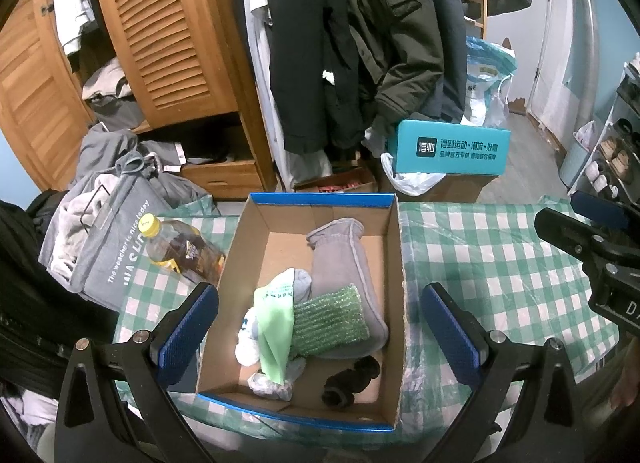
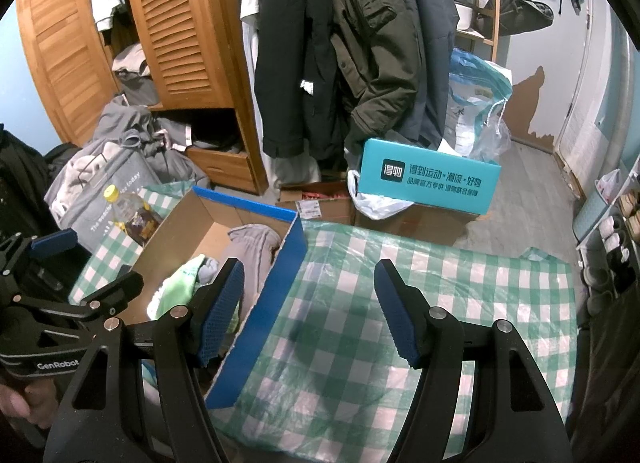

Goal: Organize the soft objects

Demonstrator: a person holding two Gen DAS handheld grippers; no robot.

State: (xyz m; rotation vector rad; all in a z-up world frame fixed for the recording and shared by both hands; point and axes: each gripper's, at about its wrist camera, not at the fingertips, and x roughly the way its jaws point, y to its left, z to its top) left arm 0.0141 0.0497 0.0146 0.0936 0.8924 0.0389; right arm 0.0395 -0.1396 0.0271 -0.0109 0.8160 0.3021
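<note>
The open cardboard box with blue rim sits mid-frame on the green-checked table, holding a grey fabric sleeve, a green knitted cloth, a pale green bag and a black rolled sock. Left tongs spread wide, empty, above the box; right tongs wide, empty, straddling its right wall.

Matt brown cardboard box with glossy blue outer walls; inside, a soft grey cloth sock and rough green scouring pad. Shiny plastic-covered green checked tablecloth. Louvred wooden wardrobe door.
</note>
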